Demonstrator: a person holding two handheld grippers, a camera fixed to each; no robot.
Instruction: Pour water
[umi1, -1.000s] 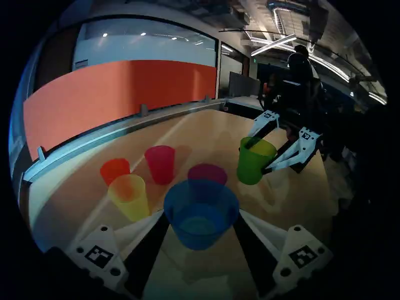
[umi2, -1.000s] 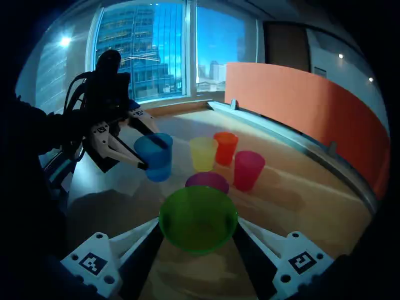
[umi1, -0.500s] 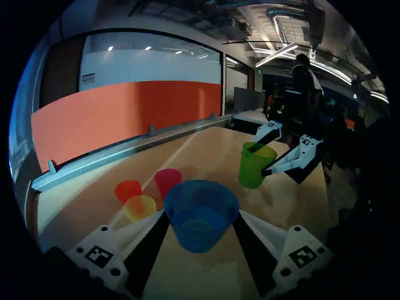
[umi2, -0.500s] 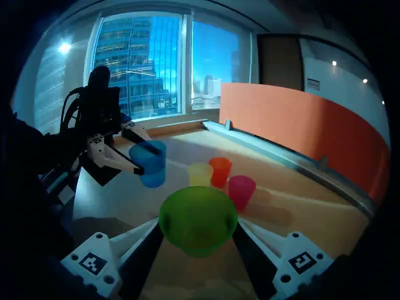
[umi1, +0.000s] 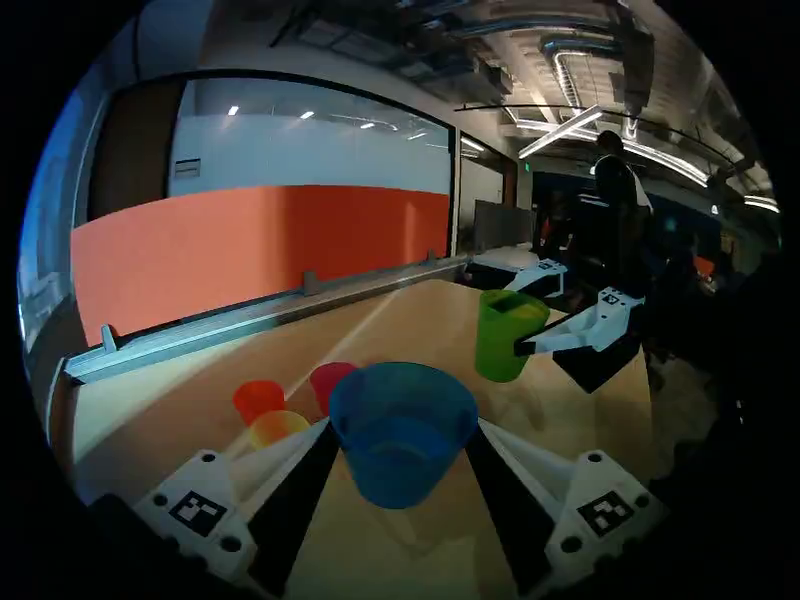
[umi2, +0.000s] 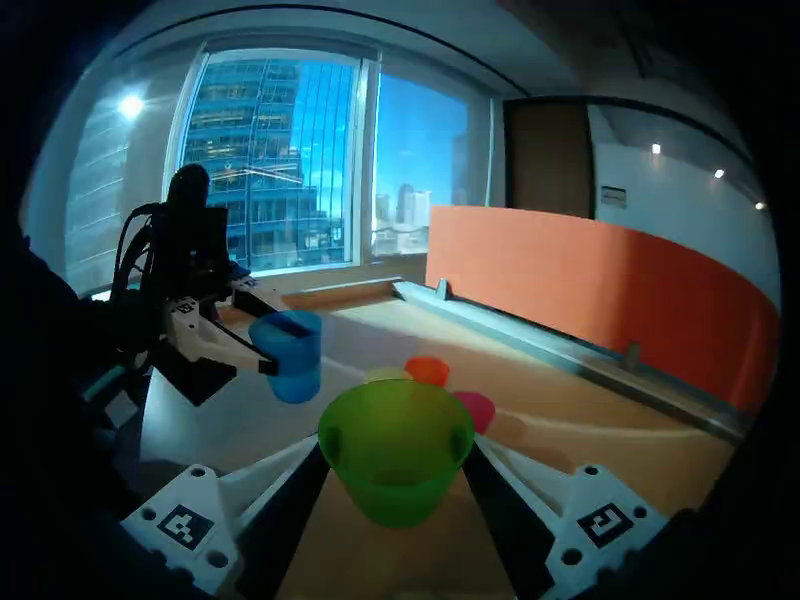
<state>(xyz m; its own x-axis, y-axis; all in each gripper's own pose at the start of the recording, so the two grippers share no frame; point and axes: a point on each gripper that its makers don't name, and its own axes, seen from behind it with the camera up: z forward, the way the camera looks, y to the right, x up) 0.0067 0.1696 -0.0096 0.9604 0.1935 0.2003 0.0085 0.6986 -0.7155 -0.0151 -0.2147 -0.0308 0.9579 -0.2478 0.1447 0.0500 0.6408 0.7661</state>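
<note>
Raised well above the orange cup (umi1: 258, 400): left gripper (umi1: 403, 432) clamping blue cup (umi1: 403, 450), right gripper (umi2: 396, 452) clamping green cup (umi2: 396, 470); pour judged imminent.

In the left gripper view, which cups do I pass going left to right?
orange cup → pink cup → blue cup → green cup

Plastic blue cup (umi1: 403, 440), green cup (umi2: 397, 450), wooden table (umi1: 400, 330)
</note>
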